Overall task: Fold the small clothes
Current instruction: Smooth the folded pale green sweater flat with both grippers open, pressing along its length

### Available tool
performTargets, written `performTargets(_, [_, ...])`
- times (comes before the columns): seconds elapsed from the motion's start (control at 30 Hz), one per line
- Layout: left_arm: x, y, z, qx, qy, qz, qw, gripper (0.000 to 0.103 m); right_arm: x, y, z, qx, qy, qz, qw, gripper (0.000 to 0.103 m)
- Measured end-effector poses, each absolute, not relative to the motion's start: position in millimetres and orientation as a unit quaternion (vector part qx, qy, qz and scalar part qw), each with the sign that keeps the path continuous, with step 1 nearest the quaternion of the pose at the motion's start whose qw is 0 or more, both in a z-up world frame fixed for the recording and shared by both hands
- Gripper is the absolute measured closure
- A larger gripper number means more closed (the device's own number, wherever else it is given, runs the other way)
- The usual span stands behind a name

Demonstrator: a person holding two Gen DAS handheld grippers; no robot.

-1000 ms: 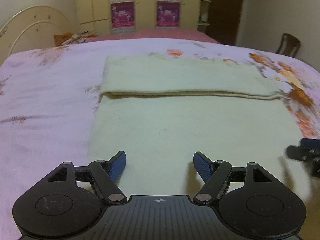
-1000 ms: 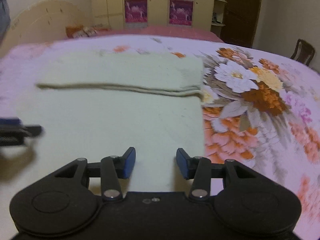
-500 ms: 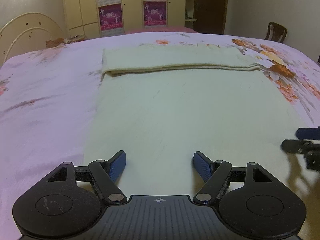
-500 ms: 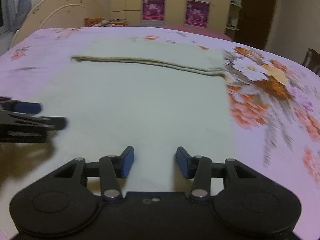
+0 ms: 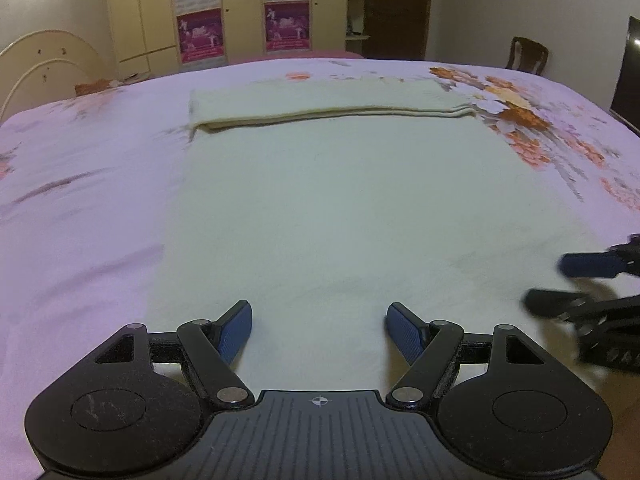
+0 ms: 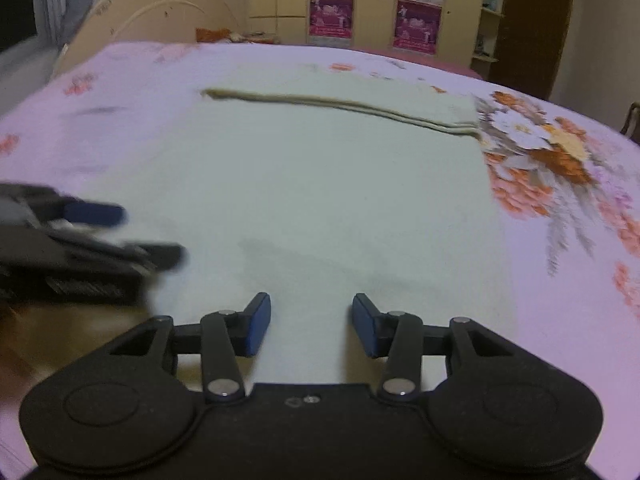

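Observation:
A cream cloth (image 5: 328,208) (image 6: 320,200) lies spread flat on the bed, its far end folded back toward me into a doubled band (image 5: 328,100) (image 6: 360,96). My left gripper (image 5: 319,330) hovers open over the cloth's near edge, nothing between its blue pads. My right gripper (image 6: 311,326) is open too, above the near right part of the cloth, and holds nothing. Each gripper shows in the other's view: the right gripper (image 5: 568,284) at the right edge, the left gripper (image 6: 132,236) at the left edge, blurred.
The bed carries a pale pink sheet (image 5: 80,184) with an orange flower print (image 6: 552,160) to the right of the cloth. A cream headboard (image 6: 160,12), wardrobe with pink posters (image 5: 240,12) and a wooden chair (image 5: 528,54) stand beyond.
Both grippers have drawn back toward me across the cloth, away from the folded band. The band now looks farther off and more flat cloth shows ahead. Neither gripper changed its opening visibly.

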State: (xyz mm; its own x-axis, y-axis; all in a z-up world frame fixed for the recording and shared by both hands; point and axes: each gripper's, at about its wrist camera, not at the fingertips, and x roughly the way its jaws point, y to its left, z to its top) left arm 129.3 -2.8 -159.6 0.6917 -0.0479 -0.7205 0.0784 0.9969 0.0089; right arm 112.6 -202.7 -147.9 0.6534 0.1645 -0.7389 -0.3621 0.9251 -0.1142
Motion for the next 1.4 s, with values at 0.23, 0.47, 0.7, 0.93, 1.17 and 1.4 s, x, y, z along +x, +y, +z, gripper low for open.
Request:
performTargets(0.23, [118.2,7.3,-157.8,0.023,0.394,-0.018,0.918,0.029,106.8,-235.3,-145.2,-0.108,0.396,0.11,0.905,0.053])
performTargets(0.47, [107.1,13.7,-154.3,0.024,0.402,-0.006,0.915,0.029,97.5,-246.1,-142.1,-0.093,0.402,0.099,0.906,0.053])
performTargets(0.7, [89.6,35.6,-149.9,-0.005,0.419,0.003,0.908,0.029,86.3,-270.4,-132.9,-0.045,0.415,0.083,0.905,0.05])
performTargets(0.93, [74.4,46.9,-151.0,-0.024,0.431,0.002,0.902,0.029,78.5,-290.6,-136.1,-0.001,0.437,0.079,0.896,0.045])
performTargets(1.17, [74.6,40.1,-152.6,-0.018,0.44,0.014,0.898,0.029,72.2,-288.8,-133.9,-0.01,0.446,0.085,0.891,0.045])
performTargets(1.4, [72.5,34.9,-152.5,-0.016,0.437,0.025,0.899,0.027,67.7,-273.8,-122.7,-0.012,0.421,0.107,0.901,0.046])
